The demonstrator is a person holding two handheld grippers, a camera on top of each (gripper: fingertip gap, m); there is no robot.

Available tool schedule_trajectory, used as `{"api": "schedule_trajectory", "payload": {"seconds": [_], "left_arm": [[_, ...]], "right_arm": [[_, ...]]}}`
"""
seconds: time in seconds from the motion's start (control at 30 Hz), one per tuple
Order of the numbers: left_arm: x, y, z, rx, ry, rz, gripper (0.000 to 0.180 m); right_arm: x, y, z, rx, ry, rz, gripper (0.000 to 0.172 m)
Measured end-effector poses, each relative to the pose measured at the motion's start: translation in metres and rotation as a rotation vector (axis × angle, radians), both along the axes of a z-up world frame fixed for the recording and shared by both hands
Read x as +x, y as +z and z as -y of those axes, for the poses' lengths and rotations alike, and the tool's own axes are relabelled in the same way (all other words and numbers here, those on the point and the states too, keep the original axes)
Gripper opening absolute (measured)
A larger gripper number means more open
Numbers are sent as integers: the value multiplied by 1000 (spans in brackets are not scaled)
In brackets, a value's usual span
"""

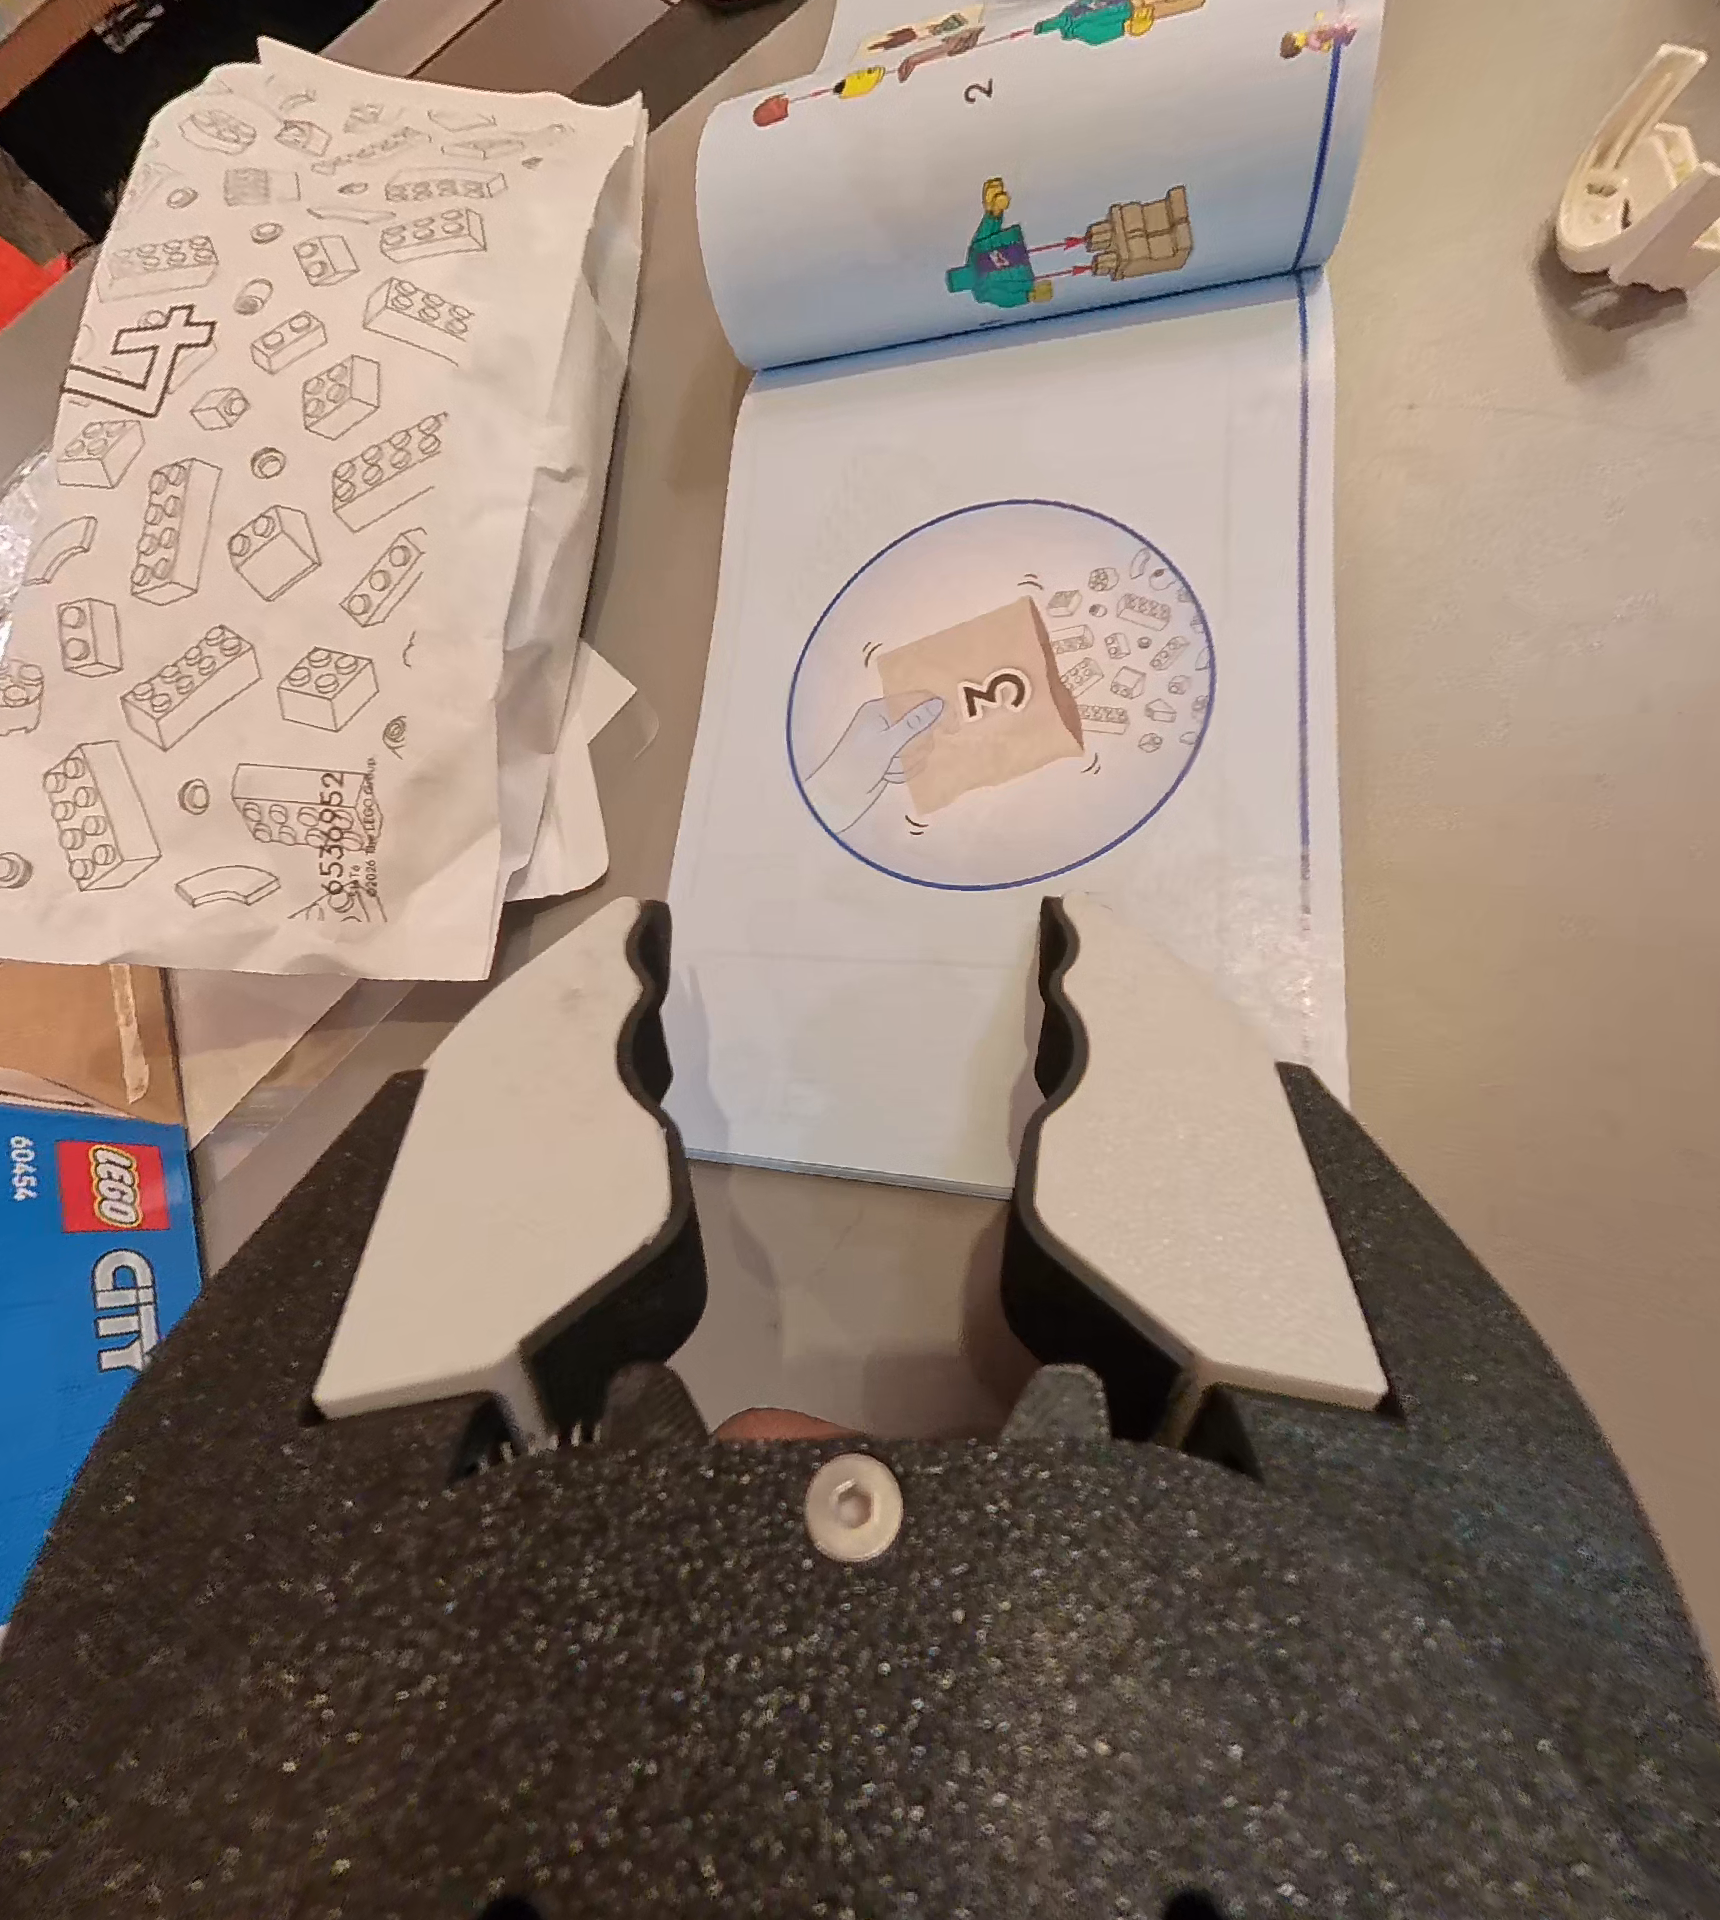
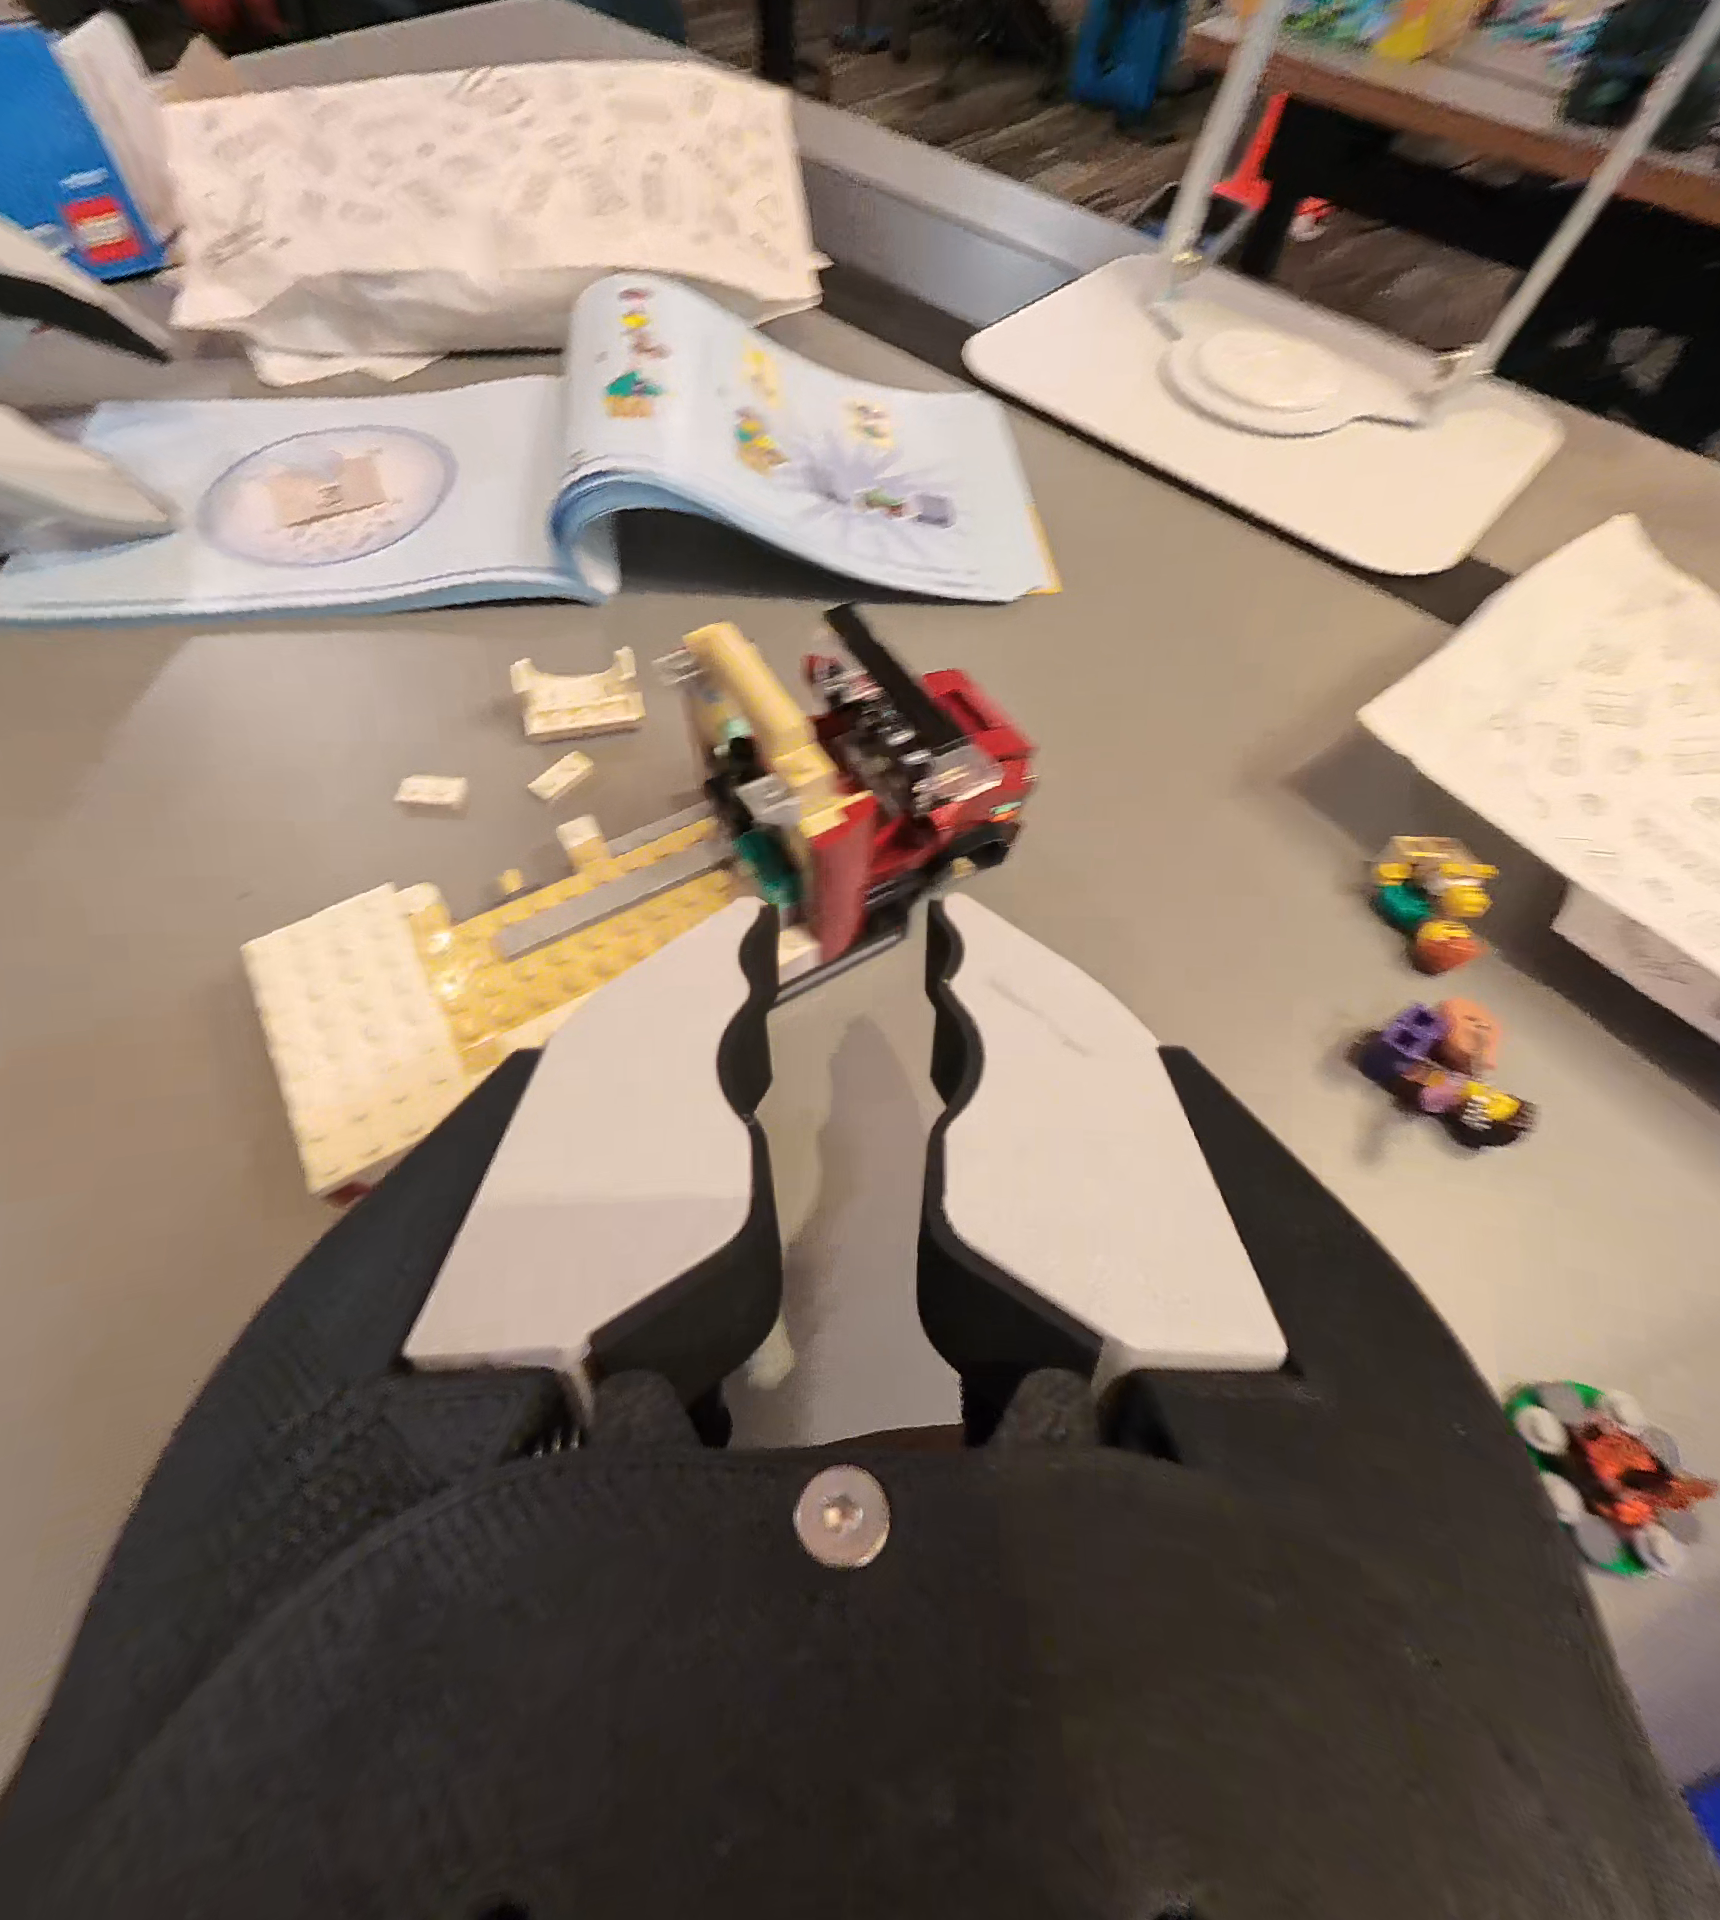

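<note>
left hand-held gripper [image 1: 854, 914]: jaws spread wide, nothing between them, hovering over near page of open instruction booklet [image 1: 1001, 675] lying on grey bench [image 1: 1562, 727]. white paper bags [image 1: 243, 499] with brick drawings just left of booklet, blue box [image 1: 25, 1299] nearer on that side. right hand-held gripper [image 2: 843, 914]: clamped on red and tan brick model [image 2: 856, 790], tilted, lifted above tan baseplate [image 2: 523, 935]. small figures [image 2: 1438, 1070] lying to its right, picture blurry there.

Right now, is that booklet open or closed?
Open: the booklet lies flat on the table, its far pages curling up.
</note>
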State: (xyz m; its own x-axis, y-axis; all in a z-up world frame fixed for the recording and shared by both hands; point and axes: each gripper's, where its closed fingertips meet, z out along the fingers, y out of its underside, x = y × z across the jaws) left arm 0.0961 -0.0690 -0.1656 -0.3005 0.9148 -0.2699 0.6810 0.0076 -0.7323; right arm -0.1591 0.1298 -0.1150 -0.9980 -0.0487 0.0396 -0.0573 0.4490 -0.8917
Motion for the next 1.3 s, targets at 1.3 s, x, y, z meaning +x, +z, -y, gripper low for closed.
{"api": "schedule_trajectory", "payload": {"seconds": [1.3], "left_arm": [[-4, 18, -4, -2, -6, -108, 65]], "right_arm": [[-142, -63, 50, 463, -398, -40, 12]]}}
